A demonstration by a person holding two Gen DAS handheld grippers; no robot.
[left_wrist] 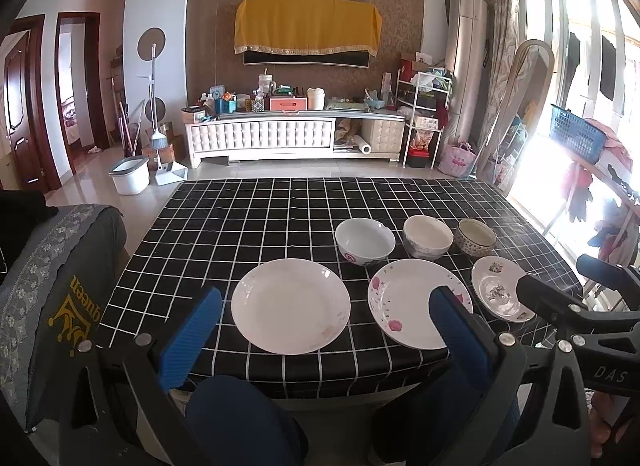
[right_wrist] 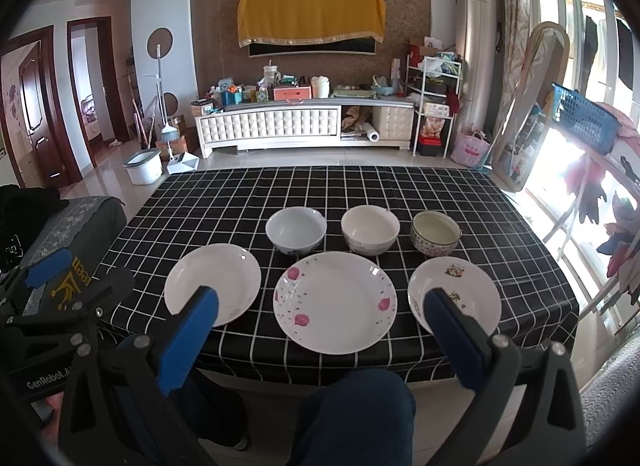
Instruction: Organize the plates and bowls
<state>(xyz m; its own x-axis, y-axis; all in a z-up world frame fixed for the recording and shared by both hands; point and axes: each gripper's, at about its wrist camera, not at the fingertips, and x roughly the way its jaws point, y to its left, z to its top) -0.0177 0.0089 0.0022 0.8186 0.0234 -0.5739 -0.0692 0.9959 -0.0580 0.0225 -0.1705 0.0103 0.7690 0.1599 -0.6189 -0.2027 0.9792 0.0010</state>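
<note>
Three plates lie in a row near the front edge of the checked table [left_wrist: 240, 217]: a plain white plate [left_wrist: 291, 305] [right_wrist: 213, 284], a pink-flowered plate [left_wrist: 416, 302] [right_wrist: 335, 302] and a smaller patterned plate [left_wrist: 498, 293] [right_wrist: 460, 296]. Behind them stand three bowls: a white bowl [left_wrist: 365, 241] [right_wrist: 296, 229], a cream bowl [left_wrist: 427, 236] [right_wrist: 370, 229] and a dotted bowl [left_wrist: 475, 237] [right_wrist: 435, 233]. My left gripper [left_wrist: 326, 330] is open and empty, held before the table edge facing the white plate. My right gripper [right_wrist: 322, 334] is open and empty, facing the flowered plate.
A grey-covered chair [left_wrist: 52, 286] stands left of the table. A mirror [left_wrist: 520, 113] and a drying rack with a blue basket [left_wrist: 578, 133] stand at the right. A TV cabinet [left_wrist: 296, 133] lines the far wall. The person's knees [right_wrist: 360, 414] are below the table edge.
</note>
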